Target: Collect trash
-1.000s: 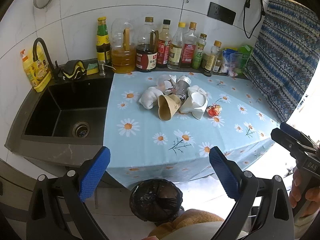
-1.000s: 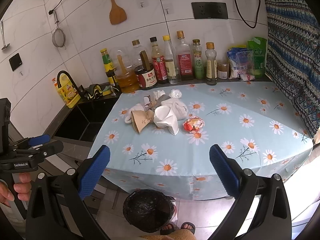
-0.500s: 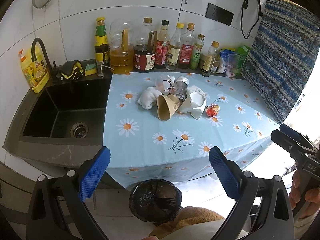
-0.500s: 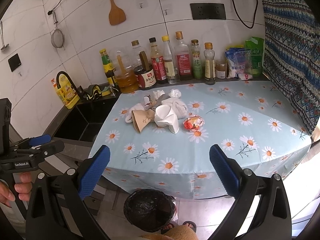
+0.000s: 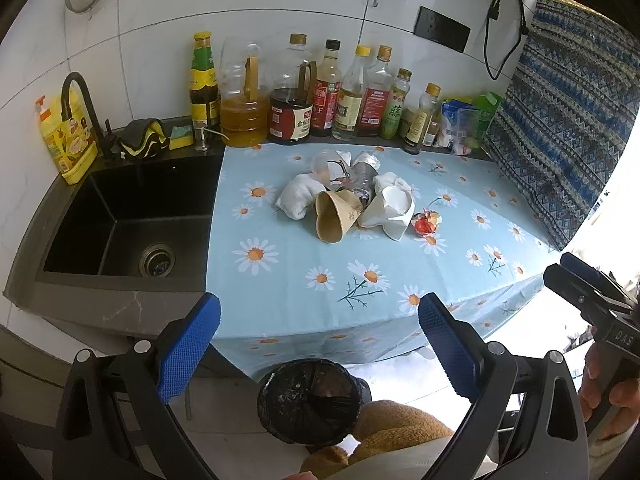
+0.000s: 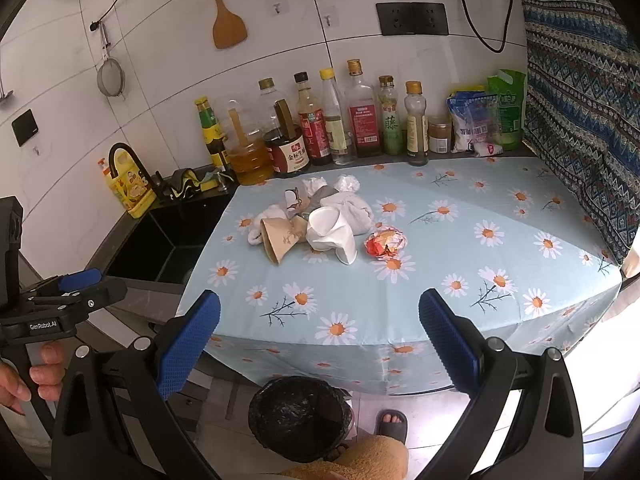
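A daisy-print tablecloth (image 6: 440, 280) is spread over the counter; a brown paper cup (image 6: 278, 240), white cups (image 6: 332, 232), tissues (image 6: 352, 208) and a red wrapper (image 6: 386, 243) are clustered on it.

Both grippers pulled back a bit vs 1 s ago: trash bin (image 5: 310, 400) shows fuller in left view, trash pile (image 6: 316, 224) sits slightly smaller/farther in right view.

You see a smooth tablecloth (image 6: 440, 280) with a slight sheen and printed daisies. On it lie a matt brown paper cup (image 5: 334, 216), a white paper cup (image 5: 390, 212), soft white tissue (image 5: 298, 198) and a shiny crinkled wrapper (image 6: 386, 243). Your gripper pads (image 5: 188, 350) are blue, rough, dotted rubber on matt black plastic. The bin liner (image 6: 298, 416) is glossy black plastic. The sink (image 5: 120, 216) looks matt dark.
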Tool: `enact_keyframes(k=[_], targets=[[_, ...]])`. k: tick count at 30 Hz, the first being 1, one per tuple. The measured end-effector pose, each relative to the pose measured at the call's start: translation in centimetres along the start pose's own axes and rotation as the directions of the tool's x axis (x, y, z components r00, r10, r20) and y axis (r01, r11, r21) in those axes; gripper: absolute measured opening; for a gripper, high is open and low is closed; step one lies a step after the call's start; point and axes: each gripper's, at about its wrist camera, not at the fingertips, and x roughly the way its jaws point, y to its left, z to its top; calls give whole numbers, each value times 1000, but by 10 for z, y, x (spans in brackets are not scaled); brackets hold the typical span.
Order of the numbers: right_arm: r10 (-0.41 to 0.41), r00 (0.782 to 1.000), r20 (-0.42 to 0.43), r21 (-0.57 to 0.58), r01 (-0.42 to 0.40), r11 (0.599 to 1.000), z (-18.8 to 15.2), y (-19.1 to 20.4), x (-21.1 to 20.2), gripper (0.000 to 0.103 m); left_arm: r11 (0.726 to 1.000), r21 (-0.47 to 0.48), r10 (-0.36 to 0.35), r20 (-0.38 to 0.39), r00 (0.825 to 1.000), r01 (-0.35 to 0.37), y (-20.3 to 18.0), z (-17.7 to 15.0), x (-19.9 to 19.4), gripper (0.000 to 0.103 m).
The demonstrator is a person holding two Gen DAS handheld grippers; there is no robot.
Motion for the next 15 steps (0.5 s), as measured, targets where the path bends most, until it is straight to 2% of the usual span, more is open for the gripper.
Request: enact_keyframes(k=[15], targets=[[13,999,-38,6,-13,1000,18,-17,26,99,1000,-23,13,-15,1000,-14,-1,19,17,96]])
